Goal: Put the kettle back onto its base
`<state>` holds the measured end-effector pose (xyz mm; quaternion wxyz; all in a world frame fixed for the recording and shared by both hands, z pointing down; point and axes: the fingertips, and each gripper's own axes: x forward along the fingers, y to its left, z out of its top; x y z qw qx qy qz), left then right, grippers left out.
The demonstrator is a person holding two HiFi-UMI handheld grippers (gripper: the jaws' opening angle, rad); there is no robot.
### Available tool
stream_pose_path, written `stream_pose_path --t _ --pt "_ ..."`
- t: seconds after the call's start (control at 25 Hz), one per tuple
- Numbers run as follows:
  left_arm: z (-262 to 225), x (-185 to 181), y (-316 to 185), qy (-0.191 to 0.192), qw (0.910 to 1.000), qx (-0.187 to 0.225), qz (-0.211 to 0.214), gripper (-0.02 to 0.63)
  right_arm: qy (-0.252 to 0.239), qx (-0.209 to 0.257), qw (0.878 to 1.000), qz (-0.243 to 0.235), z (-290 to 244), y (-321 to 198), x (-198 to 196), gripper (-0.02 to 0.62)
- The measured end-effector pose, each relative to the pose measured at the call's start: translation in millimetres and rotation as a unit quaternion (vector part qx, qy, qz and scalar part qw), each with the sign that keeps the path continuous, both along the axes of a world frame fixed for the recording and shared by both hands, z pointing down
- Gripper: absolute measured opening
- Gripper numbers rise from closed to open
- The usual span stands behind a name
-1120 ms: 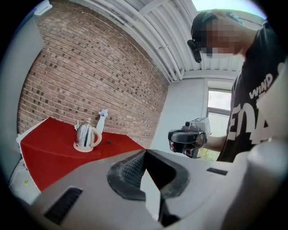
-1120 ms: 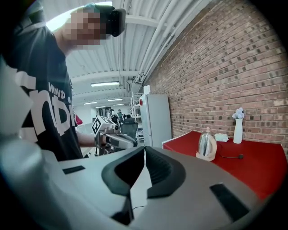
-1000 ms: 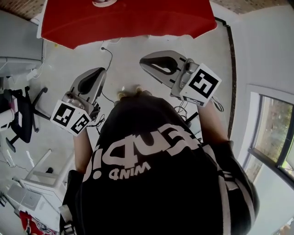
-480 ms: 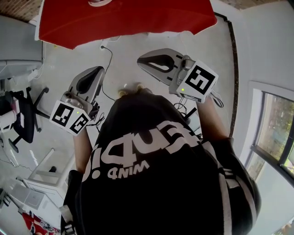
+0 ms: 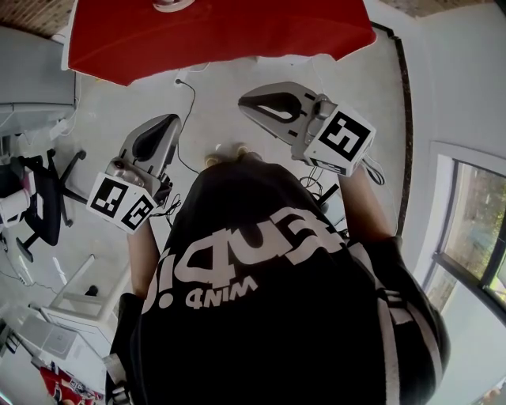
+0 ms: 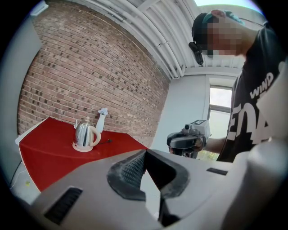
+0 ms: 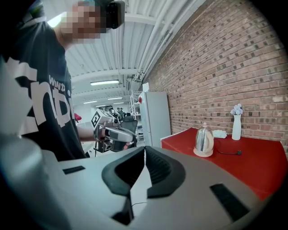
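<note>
A steel kettle [image 6: 84, 133] with a cream handle stands upright on its round cream base [image 6: 83, 147] on the red table [image 6: 45, 155], far beyond both grippers. The right gripper view shows the kettle [image 7: 204, 139] on the base [image 7: 203, 154] too. In the head view only a sliver of the kettle [image 5: 171, 4] shows at the top edge. My left gripper [image 6: 145, 152] is shut and empty, held over the floor short of the table. My right gripper [image 7: 144, 148] is shut and empty as well. In the head view the left gripper [image 5: 175, 119] and the right gripper [image 5: 242, 101] hover side by side.
A white vase [image 7: 236, 122] with flowers, a power cord [image 7: 229, 152] and a white cloth [image 7: 220, 133] lie on the table near the kettle, in front of a brick wall. A white fridge [image 7: 155, 119] stands left of the table. An office chair [image 5: 39, 198] and floor cables [image 5: 186, 99] lie to the left.
The right gripper has drifted slightly towards the table. The left gripper has kept still. Both stay shut.
</note>
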<state>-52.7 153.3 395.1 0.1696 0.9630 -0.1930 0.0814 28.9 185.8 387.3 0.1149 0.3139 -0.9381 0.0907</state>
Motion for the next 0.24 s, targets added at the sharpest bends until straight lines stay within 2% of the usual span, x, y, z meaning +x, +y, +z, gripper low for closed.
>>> stream_pose_path --t 0.24 --pt "-3 14 4 -0.002 1.0 0.002 0.0 0.008 0.003 -0.003 1.0 0.001 1 6 15 0.029"
